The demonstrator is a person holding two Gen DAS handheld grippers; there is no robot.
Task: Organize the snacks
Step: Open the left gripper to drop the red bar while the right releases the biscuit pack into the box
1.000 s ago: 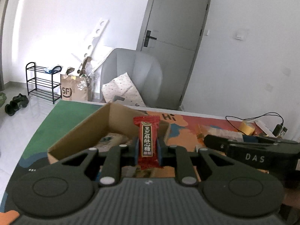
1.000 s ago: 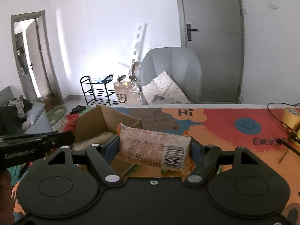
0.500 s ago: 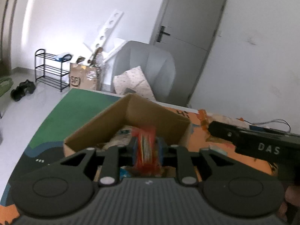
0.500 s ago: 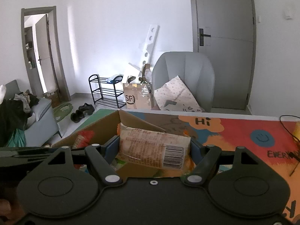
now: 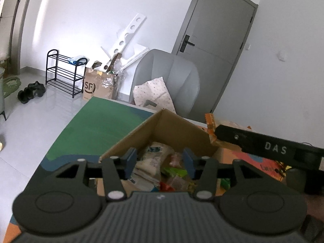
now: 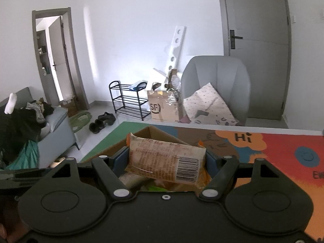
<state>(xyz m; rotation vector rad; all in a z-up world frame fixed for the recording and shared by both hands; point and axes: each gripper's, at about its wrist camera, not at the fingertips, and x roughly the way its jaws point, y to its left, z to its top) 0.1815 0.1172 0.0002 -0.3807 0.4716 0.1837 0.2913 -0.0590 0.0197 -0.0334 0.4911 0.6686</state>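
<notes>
My left gripper [image 5: 159, 156] hangs over the open cardboard box [image 5: 172, 125], its jaws opening with nothing pressed between the blue pads. Below it lie several snack packs, among them a white packet [image 5: 149, 162] and a red wrapper [image 5: 165, 186] half hidden by the gripper body. My right gripper [image 6: 166, 160] is shut on a beige snack packet [image 6: 160, 151] with a barcode, held flat over the near corner of the cardboard box [image 6: 156, 132]. The right gripper's black body [image 5: 273, 147] shows at the right of the left wrist view.
The box stands on a colourful mat [image 6: 283, 151] with a green part [image 5: 97, 125] at its left. Beyond the table are a grey armchair [image 5: 172, 81] with a cushion, a taped carton [image 5: 99, 87], a black shoe rack [image 5: 62, 75] and a grey door [image 6: 257, 50].
The left gripper moved over the box and opened; the red snack bar it held has dropped into the box. The right gripper carried its packet closer to the box.
</notes>
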